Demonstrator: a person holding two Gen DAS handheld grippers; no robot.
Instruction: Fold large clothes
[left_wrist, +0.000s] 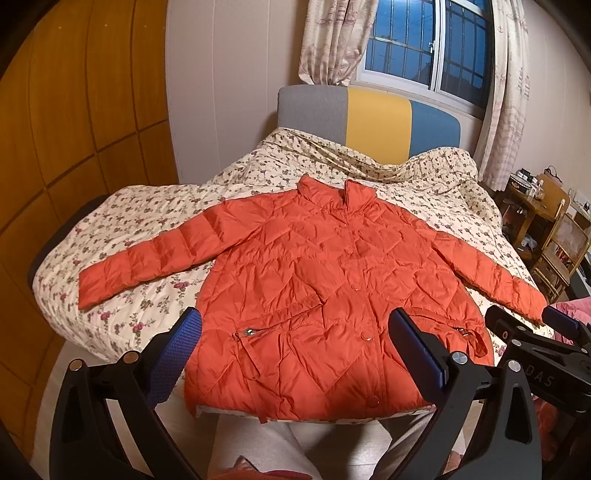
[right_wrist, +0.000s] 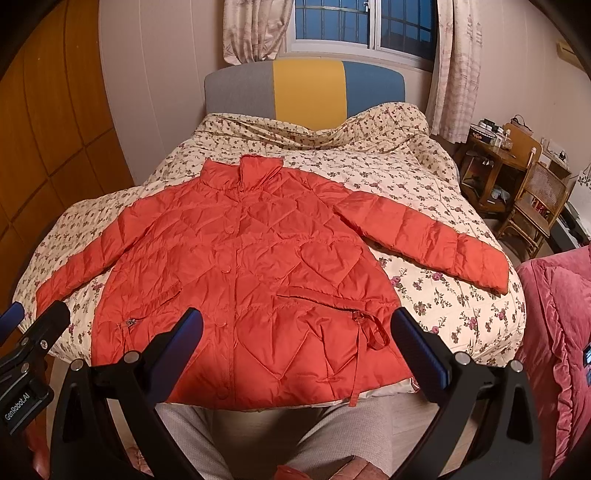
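An orange quilted jacket (left_wrist: 314, 295) is spread flat, buttoned, on the bed (left_wrist: 147, 229); the left gripper (left_wrist: 295, 347) and the right gripper (right_wrist: 299, 343) are held agape above its hem.

A home bedroom: quilted bed (right_wrist: 424, 295), curtained window (right_wrist: 362, 22), wooden wardrobe (right_wrist: 48, 129).

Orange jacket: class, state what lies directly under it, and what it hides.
The orange jacket lies flat, front up, on a floral quilt covering the bed. The quilt shows all round it; the part beneath the jacket and the jacket's back are covered.
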